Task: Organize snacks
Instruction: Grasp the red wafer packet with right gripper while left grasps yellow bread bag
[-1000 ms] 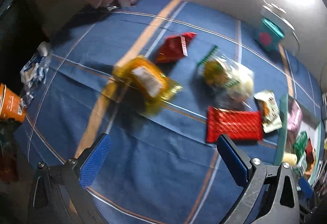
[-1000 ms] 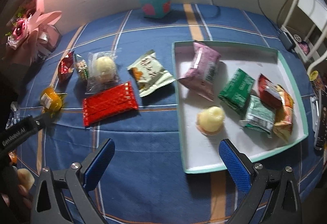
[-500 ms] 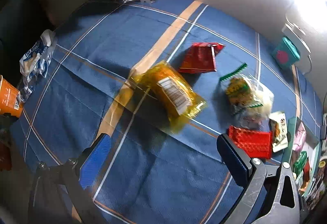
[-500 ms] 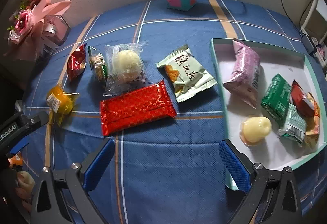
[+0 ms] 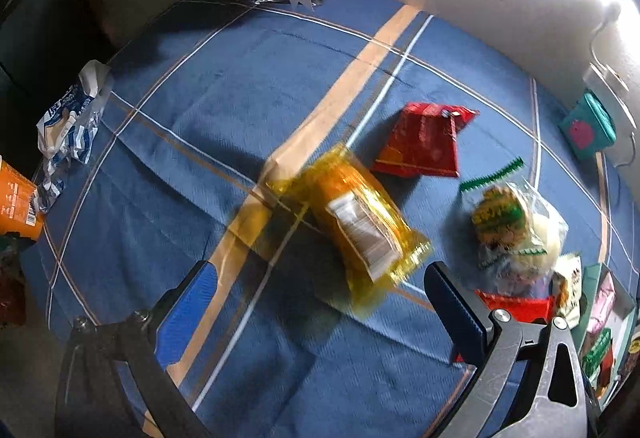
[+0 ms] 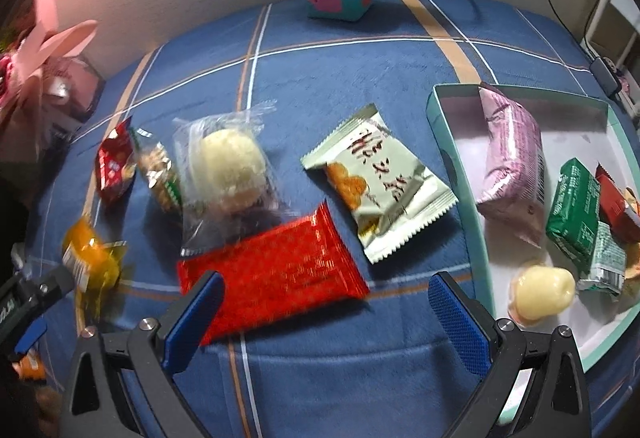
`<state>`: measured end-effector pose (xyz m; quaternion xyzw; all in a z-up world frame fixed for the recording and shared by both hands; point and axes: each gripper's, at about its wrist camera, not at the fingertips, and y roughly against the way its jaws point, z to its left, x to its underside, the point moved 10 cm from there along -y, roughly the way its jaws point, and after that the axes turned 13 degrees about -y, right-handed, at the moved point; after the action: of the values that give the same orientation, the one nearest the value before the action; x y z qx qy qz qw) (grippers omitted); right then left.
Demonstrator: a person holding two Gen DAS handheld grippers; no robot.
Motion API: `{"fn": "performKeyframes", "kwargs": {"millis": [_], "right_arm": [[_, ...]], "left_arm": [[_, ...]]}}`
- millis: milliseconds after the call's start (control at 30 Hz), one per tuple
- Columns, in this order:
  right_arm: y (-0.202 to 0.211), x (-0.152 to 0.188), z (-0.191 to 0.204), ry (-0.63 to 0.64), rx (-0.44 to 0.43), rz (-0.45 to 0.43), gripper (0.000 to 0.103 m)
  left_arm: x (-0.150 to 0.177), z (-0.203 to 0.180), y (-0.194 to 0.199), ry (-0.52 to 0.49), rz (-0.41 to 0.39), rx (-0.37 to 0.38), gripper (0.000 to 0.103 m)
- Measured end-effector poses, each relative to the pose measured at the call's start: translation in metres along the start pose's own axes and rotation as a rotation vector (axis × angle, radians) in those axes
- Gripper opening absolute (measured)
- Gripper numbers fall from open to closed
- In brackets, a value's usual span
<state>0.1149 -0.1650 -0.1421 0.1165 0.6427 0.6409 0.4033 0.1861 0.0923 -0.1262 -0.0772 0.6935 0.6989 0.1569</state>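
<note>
Covering the table, a blue plaid cloth [image 6: 340,78] fills both views. Only the right wrist view shows the inside of the teal-rimmed tray [image 6: 440,126] on the right: pink packet [image 6: 514,158], green packet [image 6: 574,194], a pale round sweet [image 6: 540,288], others bunched at the far edge, count unclear. Only the left wrist view shows a crumpled blue-white wrapper [image 5: 66,130] and an orange carton [image 5: 16,204] at the table's left edge.

Six snacks loose on the cloth: flat red packet [image 6: 276,270], long axis left-right; clear bag with a white bun [image 6: 230,162]; pale green packet [image 6: 380,182], lying diagonally; yellow packet [image 5: 352,222], long axis diagonal, label up; small red packet [image 5: 424,142]; narrow green-edged nut packet [image 6: 158,170].

Left gripper [image 5: 320,302] spread wide, empty, yellow packet just ahead. Right gripper [image 6: 326,306] spread wide, empty, over the flat red packet.
</note>
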Motion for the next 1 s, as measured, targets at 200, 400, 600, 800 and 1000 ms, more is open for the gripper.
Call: {"fn": "performKeyframes", "kwargs": {"millis": [200, 400, 600, 800, 1000], "right_arm": [[-0.017, -0.013, 0.015, 0.001, 0.038, -0.031, 0.103], [-0.034, -0.021, 0.025, 0.023, 0.086, -0.059, 0.103], [-0.04, -0.021, 0.037, 0.086, 0.116, -0.079, 0.103], [-0.041, -0.014, 0.041, 0.133, 0.142, -0.057, 0.103], [-0.037, 0.003, 0.032, 0.16, 0.173, -0.013, 0.103]], "left_arm": [[-0.012, 0.014, -0.008, 0.028, -0.013, -0.012, 0.103], [-0.019, 0.013, -0.014, 0.023, -0.018, -0.009, 0.103], [-0.023, 0.008, -0.021, 0.013, -0.016, -0.003, 0.103], [-0.026, 0.007, -0.032, 0.004, -0.003, 0.006, 0.103], [-0.023, 0.003, -0.041, 0.0, 0.015, 0.031, 0.103]]}}
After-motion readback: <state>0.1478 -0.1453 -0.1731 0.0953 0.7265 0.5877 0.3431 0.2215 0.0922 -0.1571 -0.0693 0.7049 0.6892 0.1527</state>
